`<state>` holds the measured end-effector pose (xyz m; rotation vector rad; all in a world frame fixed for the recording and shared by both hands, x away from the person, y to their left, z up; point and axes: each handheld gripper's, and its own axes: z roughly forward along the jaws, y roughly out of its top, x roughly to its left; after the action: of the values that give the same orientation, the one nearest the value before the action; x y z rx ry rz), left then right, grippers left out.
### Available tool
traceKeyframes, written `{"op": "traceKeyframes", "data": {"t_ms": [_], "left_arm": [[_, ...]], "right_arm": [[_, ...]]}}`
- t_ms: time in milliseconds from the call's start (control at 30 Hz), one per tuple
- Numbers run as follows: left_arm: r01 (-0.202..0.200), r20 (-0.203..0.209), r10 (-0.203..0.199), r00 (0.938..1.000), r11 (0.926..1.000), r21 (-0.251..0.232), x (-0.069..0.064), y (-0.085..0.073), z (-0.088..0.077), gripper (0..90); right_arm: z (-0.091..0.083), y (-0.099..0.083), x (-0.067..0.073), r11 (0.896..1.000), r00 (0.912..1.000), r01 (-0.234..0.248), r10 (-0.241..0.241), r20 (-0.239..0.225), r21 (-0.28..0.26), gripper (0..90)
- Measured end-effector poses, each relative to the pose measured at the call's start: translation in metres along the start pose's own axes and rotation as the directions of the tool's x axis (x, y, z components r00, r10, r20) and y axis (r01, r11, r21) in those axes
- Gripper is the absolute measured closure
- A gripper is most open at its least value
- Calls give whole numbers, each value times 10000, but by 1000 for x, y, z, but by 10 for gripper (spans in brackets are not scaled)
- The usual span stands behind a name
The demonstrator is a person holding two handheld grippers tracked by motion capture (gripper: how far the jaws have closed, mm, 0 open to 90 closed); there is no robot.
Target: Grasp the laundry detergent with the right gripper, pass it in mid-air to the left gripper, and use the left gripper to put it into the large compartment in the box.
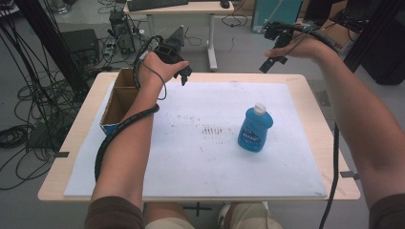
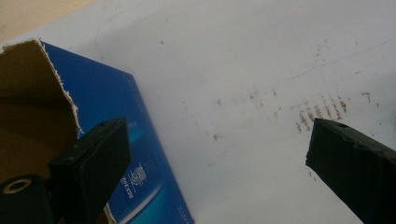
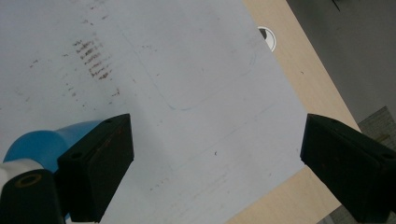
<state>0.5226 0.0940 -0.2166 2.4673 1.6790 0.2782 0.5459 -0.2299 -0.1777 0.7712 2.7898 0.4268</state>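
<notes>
1. Two forearms entering from the near edge of the table [image 1: 305, 83], one on each side of the white sheet [image 1: 191, 157].
2. Blue bottle [image 1: 255, 130] with white cap upright on the sheet, right of centre, untouched; well apart from both claws. Also seen in the right gripper view as a blue body with white cap [image 3: 51, 140] low at the left, behind that claw's near jaw.
3. Smudged brown marks [image 1: 212, 130] on the sheet just left of the bottle.
4. Open cardboard box [image 1: 117, 102], blue outside, at the far left edge of the table; empty as far as can be seen. Blue wall and torn brown rim [image 2: 116, 121] close under the left claw.
5. Left claw [image 1: 184, 75] raised over the far left of the sheet, beside the box; jaws spread wide, nothing between them.
6. Right claw [image 1: 273, 61] raised beyond the far right edge, above and behind the bottle; jaws released, wide apart, holding nothing.
7. Step in hand, as a judgement: start position, bottle not yet approached; likely a pick with the right claw and a drop into the box.
8. Next move calling for: right claw lowered toward the bottle, jaws straddling the narrow waist or neck, square to the body so as not to tip it.
</notes>
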Motion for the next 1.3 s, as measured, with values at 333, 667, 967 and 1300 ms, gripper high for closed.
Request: {"op": "traceKeyframes", "data": {"t_ms": [333,667,967,1300], "left_arm": [[-210,-79,209,9998,9997,-132,-8,-1,-6,68],[-379,-83,378,9993,9991,-212,-13,-2,-8,68],[-487,-37,486,9988,9987,-167,-14,-3,-5,68],[-556,-11,556,9985,9982,-211,-12,-6,-7,67]], "right_arm": [[-19,-39,9,9992,10000,-5,5,-13,-404,95],[-31,-79,23,9957,10000,-16,8,-81,-922,90],[-32,-115,34,9923,9997,-193,174,-160,-1223,86],[-27,-158,54,9755,9991,-391,341,-268,-2167,76]]}}
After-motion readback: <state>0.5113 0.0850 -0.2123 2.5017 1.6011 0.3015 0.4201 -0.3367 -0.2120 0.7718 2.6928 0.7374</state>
